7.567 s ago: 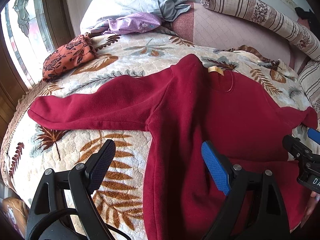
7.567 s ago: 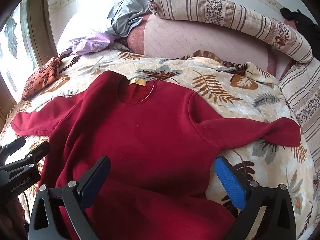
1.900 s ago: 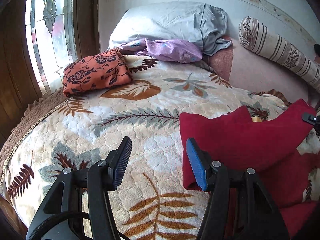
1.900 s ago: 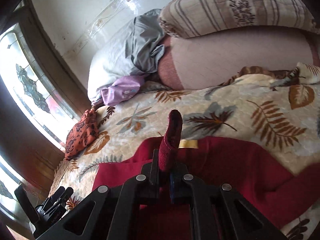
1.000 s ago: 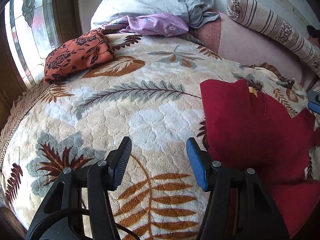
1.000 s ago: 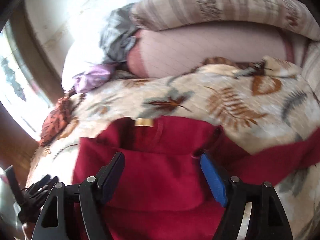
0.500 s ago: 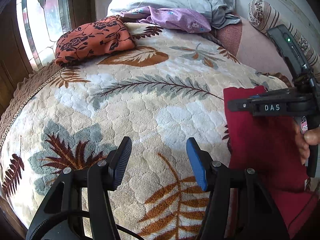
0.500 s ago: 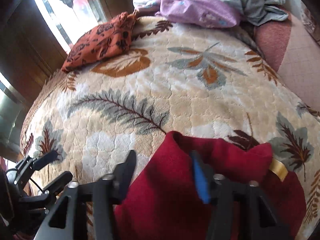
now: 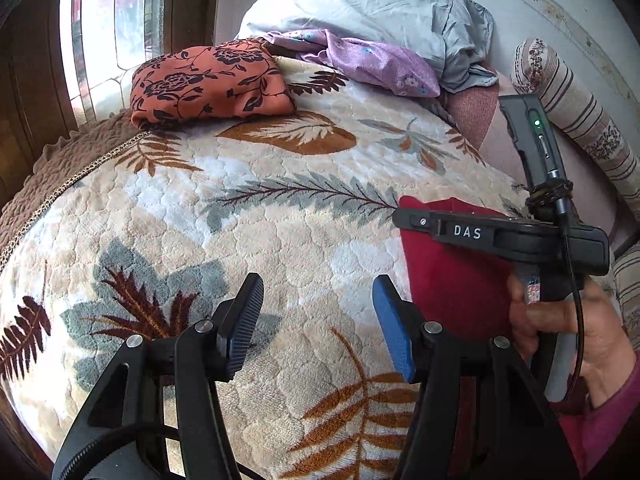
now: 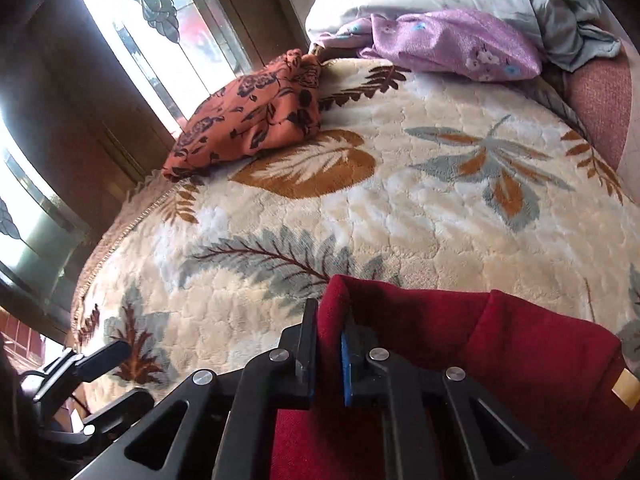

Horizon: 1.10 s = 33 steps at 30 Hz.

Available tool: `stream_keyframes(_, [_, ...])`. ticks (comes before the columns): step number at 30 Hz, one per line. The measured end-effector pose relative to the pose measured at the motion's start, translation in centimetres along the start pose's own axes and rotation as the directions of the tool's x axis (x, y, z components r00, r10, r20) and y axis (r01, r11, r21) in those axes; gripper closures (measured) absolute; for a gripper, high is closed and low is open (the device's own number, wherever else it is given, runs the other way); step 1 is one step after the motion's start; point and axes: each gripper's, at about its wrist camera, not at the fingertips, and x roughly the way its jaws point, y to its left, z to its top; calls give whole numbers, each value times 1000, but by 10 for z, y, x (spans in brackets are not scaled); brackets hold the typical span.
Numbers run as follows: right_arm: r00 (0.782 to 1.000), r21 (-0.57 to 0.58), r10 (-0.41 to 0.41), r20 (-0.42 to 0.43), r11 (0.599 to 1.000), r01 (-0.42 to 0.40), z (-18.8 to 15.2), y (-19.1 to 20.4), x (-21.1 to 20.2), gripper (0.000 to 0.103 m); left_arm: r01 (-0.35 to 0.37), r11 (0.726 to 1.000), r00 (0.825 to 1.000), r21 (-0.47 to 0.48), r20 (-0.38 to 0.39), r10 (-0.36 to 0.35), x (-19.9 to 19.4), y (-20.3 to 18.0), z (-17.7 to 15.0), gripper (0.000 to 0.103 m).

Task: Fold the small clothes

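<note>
While one red sweater (image 10: 500,360) is lying folded on the bed (image 9: 240,216) at five o'clock, two grippers are working: the right gripper (image 10: 328,344), tilting downward, is now pinching its upper-left corner after standing open a second ago; the left gripper (image 9: 316,320) is hovering open at its nine o'clock.

Two wrist-mounted fisheye cameras look steeply down along their gripper fingers at close range, the left from farther back, both facing the leaf-patterned blanket (image 9: 248,216), orange floral bundle (image 10: 256,116) and stained-glass window (image 9: 108,20) they share.
</note>
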Motion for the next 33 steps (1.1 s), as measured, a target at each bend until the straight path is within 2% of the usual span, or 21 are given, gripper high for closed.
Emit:
stream_keyframes(2, [999,43,8,-37,999,-7,-6,-5,9,95,26,999,1000,18,1,-26,-1,-7,0,46])
stream_keyframes(5, [999,96,50,4,994,-50,-11,-15,-27,91,71,995,997,64,11,-72,-5,-22,-2,46])
stream_keyframes(6, [998,93,59,38,994,-62,-15,-18,-47,80,83,993,996,82,11,-85,-6,-28,-3,46])
stream_keyframes(7, [997,92,39,68,995,-45,-20,-24,-69,54,95,991,995,99,13,-97,-7,-33,-3,46])
stream_keyframes(9, [990,110,-77,118,992,64,-37,-42,-114,32,109,986,993,129,21,-113,-8,-44,-4,46])
stream_keyframes(11, [967,141,-184,178,977,160,-60,-67,-158,32,102,983,994,153,17,-106,-4,-54,-5,46])
stream_keyframes(13, [929,197,-334,157,933,302,-85,-97,-188,32,97,982,995,159,1,-99,4,-61,-6,46])
stream_keyframes(15, [885,284,-455,101,866,412,-114,-134,-208,32,92,982,996,162,-28,-88,16,-67,-7,46])
stream_keyframes(16, [875,331,-479,69,839,433,-128,-151,-212,32,84,983,996,166,-42,-78,22,-69,-8,46])
stream_keyframes(18, [886,413,-464,1,807,423,-155,-180,-209,32,57,983,997,173,-61,-47,33,-74,-11,46])
stream_keyframes(20, [911,463,-411,-24,804,375,-174,-195,-198,37,37,983,997,177,-78,-23,42,-77,-14,46])
stream_keyframes(21, [923,475,-384,-27,808,350,-180,-196,-191,53,23,983,996,180,-87,-8,46,-78,-15,46])
stream_keyframes(22, [933,479,-358,-31,814,328,-185,-197,-184,63,8,983,996,184,-93,9,50,-80,-17,46])
stream_keyframes(23, [928,464,-370,-40,816,345,-187,-193,-179,68,-3,982,995,188,-95,21,52,-80,-18,46])
stream_keyframes(24, [911,436,-410,-38,814,384,-188,-187,-180,86,-9,982,995,190,-97,27,53,-81,-19,46])
stream_keyframes(25, [897,419,-440,-30,810,411,-189,-185,-185,91,-13,981,995,193,-98,33,53,-81,-20,46])
stream_keyframes(27, [905,457,-424,38,813,361,-197,-185,-207,93,-16,979,994,204,-104,38,53,-82,-21,46])
stream_keyframes(29, [878,482,-473,68,787,386,-205,-185,-226,96,-36,976,993,213,-101,59,54,-84,-21,45])
stream_keyframes(30, [863,485,-502,60,770,414,-207,-186,-228,103,-38,976,993,213,-101,60,54,-84,-21,45])
stream_keyframes(31, [853,489,-521,32,753,441,-210,-190,-227,103,-40,977,993,209,-104,62,54,-84,-20,45])
stream_keyframes(33, [873,518,-487,-23,741,427,-216,-200,-219,103,-43,978,993,206,-98,64,51,-84,-19,45])
